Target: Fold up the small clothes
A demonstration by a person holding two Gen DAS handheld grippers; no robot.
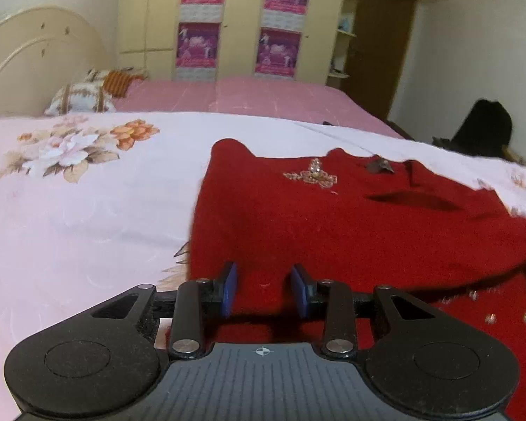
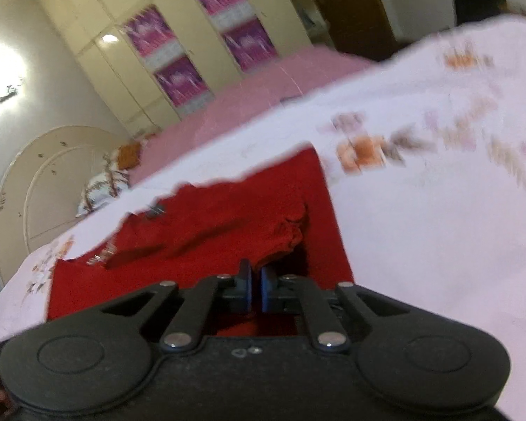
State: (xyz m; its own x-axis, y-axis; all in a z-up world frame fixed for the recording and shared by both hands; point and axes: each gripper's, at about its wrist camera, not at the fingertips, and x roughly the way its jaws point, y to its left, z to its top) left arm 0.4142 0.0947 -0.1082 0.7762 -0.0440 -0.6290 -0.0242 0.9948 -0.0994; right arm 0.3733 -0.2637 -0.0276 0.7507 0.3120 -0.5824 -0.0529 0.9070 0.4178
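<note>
A red knit garment (image 1: 333, 224) with a beaded motif (image 1: 312, 175) is seen spread on the floral bedsheet (image 1: 87, 193) of the bed. It is judged light, soft and limp, somewhat thick, not slippery; the beading is judged snag-prone and best avoided. Hems and sleeve edges are judged the best hold. The left gripper (image 1: 263, 289) is held over the near hem, jaws parted, nothing between them. The right gripper (image 2: 256, 289) is seen with jaws nearly closed; a gathered red fold (image 2: 284, 238) lies just ahead, but a pinch cannot be confirmed through blur. No containers are seen.
</note>
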